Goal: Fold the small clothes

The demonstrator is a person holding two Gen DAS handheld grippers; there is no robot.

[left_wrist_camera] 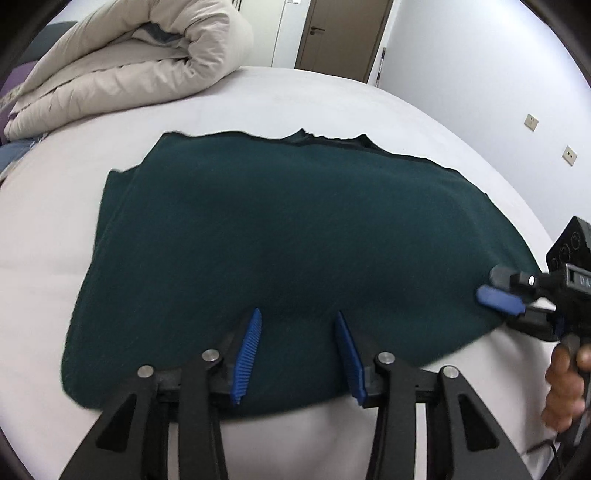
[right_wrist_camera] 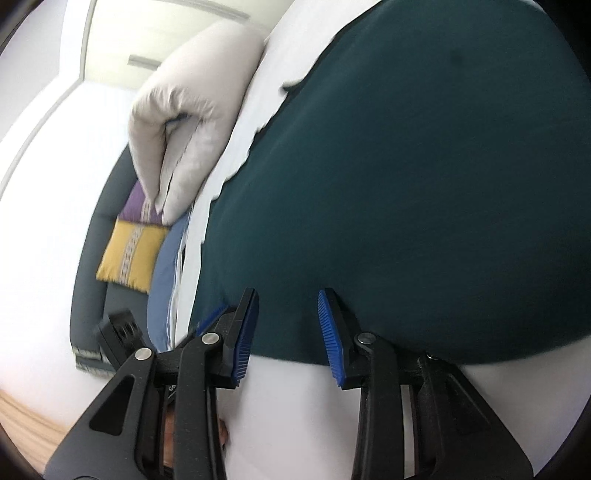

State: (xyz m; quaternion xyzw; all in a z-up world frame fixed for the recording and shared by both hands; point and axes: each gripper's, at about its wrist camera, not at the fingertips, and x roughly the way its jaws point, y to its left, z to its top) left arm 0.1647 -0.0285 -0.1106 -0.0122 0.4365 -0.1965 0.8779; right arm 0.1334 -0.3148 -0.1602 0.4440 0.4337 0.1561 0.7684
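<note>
A dark green garment (left_wrist_camera: 280,243) lies spread flat on the white bed (left_wrist_camera: 332,99); it also fills the right wrist view (right_wrist_camera: 424,192). My left gripper (left_wrist_camera: 298,317) is open, its blue pads over the garment's near edge, holding nothing. My right gripper (right_wrist_camera: 288,295) is open at the garment's edge, its blue pads astride the hem. It also shows in the left wrist view (left_wrist_camera: 493,286) at the garment's right edge, held by a hand (left_wrist_camera: 565,384).
A rolled beige duvet (left_wrist_camera: 122,62) lies at the bed's far left. A yellow and purple cushion (right_wrist_camera: 133,240) and a blue sheet (right_wrist_camera: 166,280) sit by the dark headboard. A door (left_wrist_camera: 343,33) and a white wall stand beyond the bed.
</note>
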